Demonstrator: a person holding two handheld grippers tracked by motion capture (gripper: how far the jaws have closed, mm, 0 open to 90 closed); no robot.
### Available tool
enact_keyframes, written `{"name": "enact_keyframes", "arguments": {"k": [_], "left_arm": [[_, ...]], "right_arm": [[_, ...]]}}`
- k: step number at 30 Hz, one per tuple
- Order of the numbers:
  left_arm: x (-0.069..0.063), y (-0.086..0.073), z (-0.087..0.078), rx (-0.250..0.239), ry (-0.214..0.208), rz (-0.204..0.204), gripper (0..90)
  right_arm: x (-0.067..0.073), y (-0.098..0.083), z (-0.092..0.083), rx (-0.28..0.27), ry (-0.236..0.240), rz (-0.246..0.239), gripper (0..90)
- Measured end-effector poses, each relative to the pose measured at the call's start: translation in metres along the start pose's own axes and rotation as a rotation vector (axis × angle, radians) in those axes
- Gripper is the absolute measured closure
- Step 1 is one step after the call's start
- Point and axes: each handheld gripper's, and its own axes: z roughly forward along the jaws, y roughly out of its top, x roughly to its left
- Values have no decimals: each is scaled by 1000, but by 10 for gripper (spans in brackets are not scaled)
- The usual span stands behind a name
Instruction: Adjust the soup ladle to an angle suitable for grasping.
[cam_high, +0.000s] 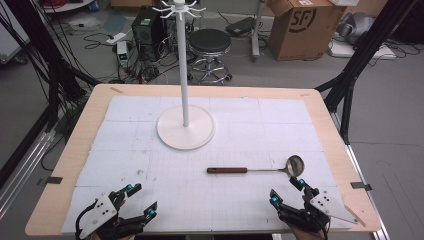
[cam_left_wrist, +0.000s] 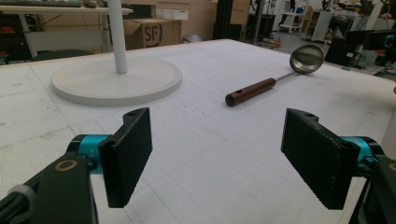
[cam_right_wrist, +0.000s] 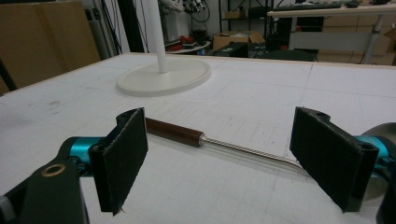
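I hold my left gripper (cam_high: 136, 201) and right gripper (cam_high: 287, 192) wide apart and empty at the frame's bottom, ready for the wooden-handled steel ladle (cam_high: 260, 169) lying right of centre, below the white hook stand (cam_high: 185, 126).

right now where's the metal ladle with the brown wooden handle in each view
High view: the metal ladle with the brown wooden handle lies right of centre, bowl to the right.
Left gripper view: upper right, beyond the jaws.
Right gripper view: centre, across the jaw gap.
Shared landmark: the white round-based stand.
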Motion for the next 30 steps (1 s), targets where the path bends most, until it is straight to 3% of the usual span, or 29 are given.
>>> {"name": "enact_keyframes", "arguments": {"k": [11,20,30], "left_arm": [[2,-4,0,14,-5,-6,253],[6,-3,2,11,0,-15,254],[2,-2,8,24,-27,9,266]], "right_arm": [[-4,-1,1,-9,-28,28,177],[-2,-1,-1,-11,-29,16,177],[-5,1,-9,-30,-43,21,177]]}}
